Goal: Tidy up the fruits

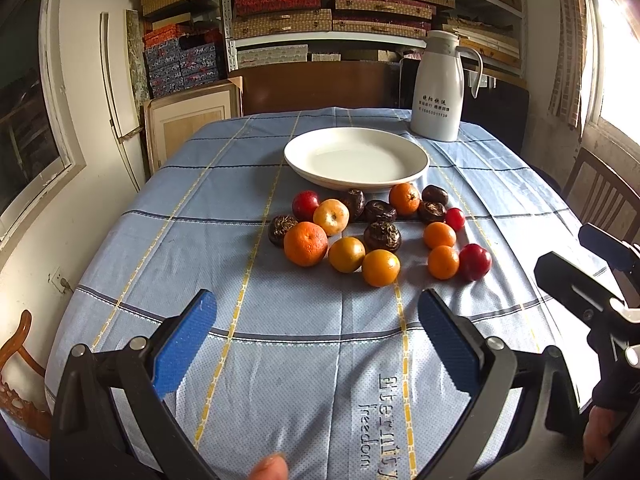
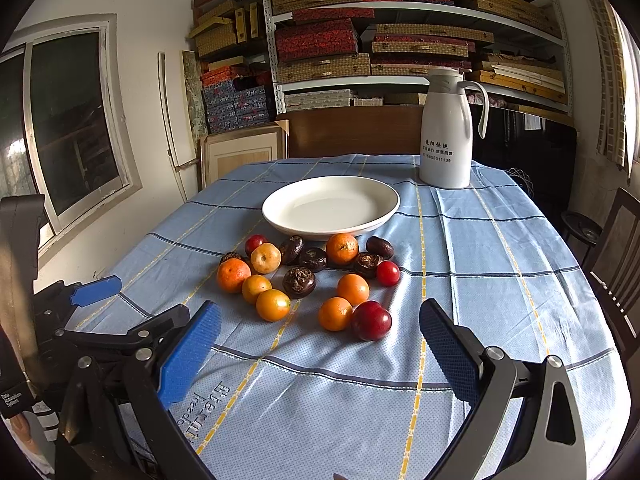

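Here, spread wide and holding nothing: left hand-held gripper (image 1: 316, 320) and right hand-held gripper (image 2: 320, 328), both poised above the near part of a table (image 1: 160, 264) draped in a blue checked cloth. Scattered loose on the cloth just ahead of the blue pads (image 1: 188, 344): a cluster of fruits (image 1: 376, 232), touching or nearly touching one another. Among them, a large orange mandarin (image 1: 305, 243) at the left edge of the group, a dark red plum (image 2: 371, 320) nearest the right hand-held gripper, a small red cherry tomato (image 2: 388, 273) toward the right side, and several dark brown water chestnuts (image 1: 382, 236) through the middle. Just beyond the cluster, bare and white: a shallow plate (image 2: 280, 216), its near rim close to the farthest fruits. Farther back on the right, upright near the table's far edge: a white thermos jug (image 1: 438, 88) with printed lettering. Behind it all, shelves (image 2: 400, 8) stacked with patterned boxes.
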Available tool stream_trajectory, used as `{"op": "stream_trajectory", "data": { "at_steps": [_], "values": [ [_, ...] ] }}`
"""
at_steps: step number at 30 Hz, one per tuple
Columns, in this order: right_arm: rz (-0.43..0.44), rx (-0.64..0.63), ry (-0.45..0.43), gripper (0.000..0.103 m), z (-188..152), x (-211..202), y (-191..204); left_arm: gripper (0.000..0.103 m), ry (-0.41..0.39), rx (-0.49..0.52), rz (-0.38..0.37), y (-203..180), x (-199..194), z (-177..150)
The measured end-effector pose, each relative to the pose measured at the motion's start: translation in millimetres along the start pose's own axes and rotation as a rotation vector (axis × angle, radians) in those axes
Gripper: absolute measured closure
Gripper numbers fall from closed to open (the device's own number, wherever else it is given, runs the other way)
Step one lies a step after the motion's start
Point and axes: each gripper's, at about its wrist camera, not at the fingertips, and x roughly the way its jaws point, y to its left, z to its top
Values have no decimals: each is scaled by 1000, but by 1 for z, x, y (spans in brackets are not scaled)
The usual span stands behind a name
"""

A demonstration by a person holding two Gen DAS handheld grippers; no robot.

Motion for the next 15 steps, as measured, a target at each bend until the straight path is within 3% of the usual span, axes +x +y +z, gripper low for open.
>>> {"op": "stream_trajectory", "data": {
  "at_steps": [15],
  "values": [
    [-1, 0, -1, 4, 0, -1, 1, 4, 1, 0, 0, 1, 0, -1]
  ]
}}
